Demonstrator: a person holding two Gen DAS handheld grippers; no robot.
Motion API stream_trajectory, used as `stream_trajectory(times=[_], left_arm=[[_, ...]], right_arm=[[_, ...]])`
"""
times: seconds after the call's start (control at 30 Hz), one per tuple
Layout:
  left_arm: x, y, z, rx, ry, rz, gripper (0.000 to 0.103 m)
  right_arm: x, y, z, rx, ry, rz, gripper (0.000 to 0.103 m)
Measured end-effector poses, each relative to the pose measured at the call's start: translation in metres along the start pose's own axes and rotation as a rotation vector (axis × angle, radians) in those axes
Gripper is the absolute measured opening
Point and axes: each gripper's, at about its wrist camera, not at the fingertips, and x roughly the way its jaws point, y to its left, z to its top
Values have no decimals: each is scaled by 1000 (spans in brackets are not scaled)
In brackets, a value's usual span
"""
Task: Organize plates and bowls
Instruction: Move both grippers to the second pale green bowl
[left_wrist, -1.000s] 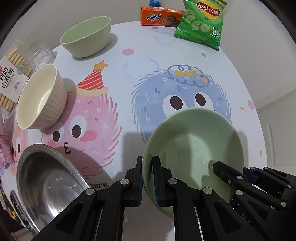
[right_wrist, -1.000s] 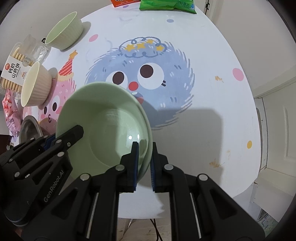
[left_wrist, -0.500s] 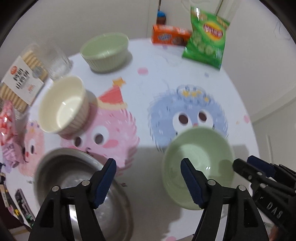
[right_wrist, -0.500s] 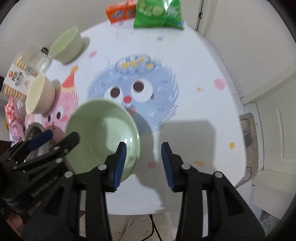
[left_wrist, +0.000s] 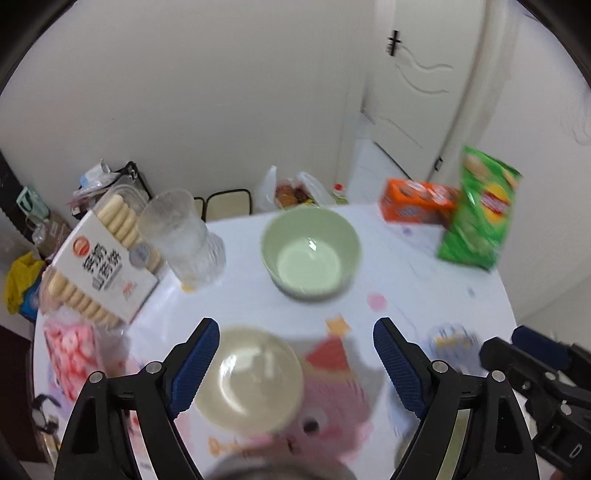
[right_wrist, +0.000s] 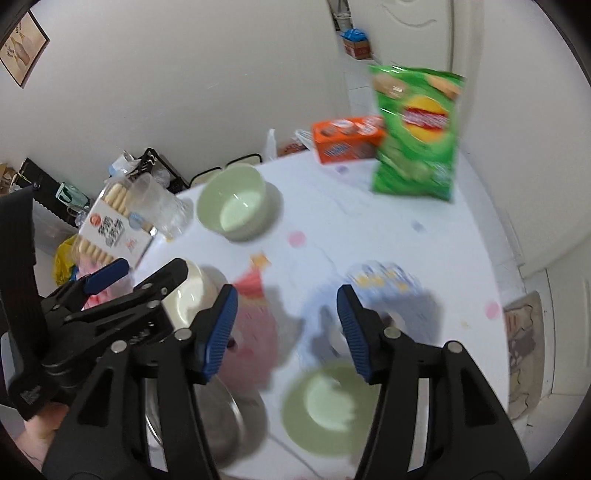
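Note:
My left gripper (left_wrist: 293, 338) is open and empty above a cream ribbed bowl (left_wrist: 251, 380), which also shows in the right wrist view (right_wrist: 190, 295). A green ribbed bowl (left_wrist: 310, 253) stands farther back on the table; it also shows in the right wrist view (right_wrist: 234, 206). My right gripper (right_wrist: 286, 306) is open and empty above the table. The green plate (right_wrist: 325, 410) lies on the table below it, near the front edge. A steel plate (right_wrist: 218, 417) lies left of the green plate; its rim shows at the bottom of the left wrist view (left_wrist: 273, 467).
A biscuit pack (left_wrist: 103, 266) and a clear glass (left_wrist: 183, 236) stand at the table's left. An orange box (right_wrist: 345, 142) and a green chip bag (right_wrist: 417, 133) stand at the back right. A pink snack pack (left_wrist: 72, 350) lies at the left edge.
Both grippers let go of the green plate, which now lies on the table. Both opened wide, rose and tilted up toward the far side of the table.

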Motion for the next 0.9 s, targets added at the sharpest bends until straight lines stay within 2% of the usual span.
stream_trajectory(times=[0.07, 0.2, 0.33, 0.43, 0.73, 0.8, 0.87, 0.9], left_arm=[[20, 10, 14, -15, 16, 14, 87], [62, 27, 34, -33, 61, 47, 87], [94, 39, 46, -69, 113, 32, 87], [110, 40, 52, -65, 136, 22, 87], [149, 47, 58, -78, 194, 26, 85], [153, 47, 57, -82, 205, 7, 81], [157, 44, 56, -79, 213, -4, 72], [159, 43, 56, -77, 219, -8, 69]], right_arm=[[16, 8, 17, 16, 3, 19, 58], [57, 19, 50, 50, 24, 3, 58], [98, 15, 70, 81, 72, -30, 58], [121, 10, 79, 121, 104, -13, 58], [168, 2, 94, 143, 178, -43, 57], [175, 0, 95, 152, 192, -45, 57], [179, 0, 96, 150, 199, -47, 55], [180, 0, 96, 146, 204, -51, 49]])
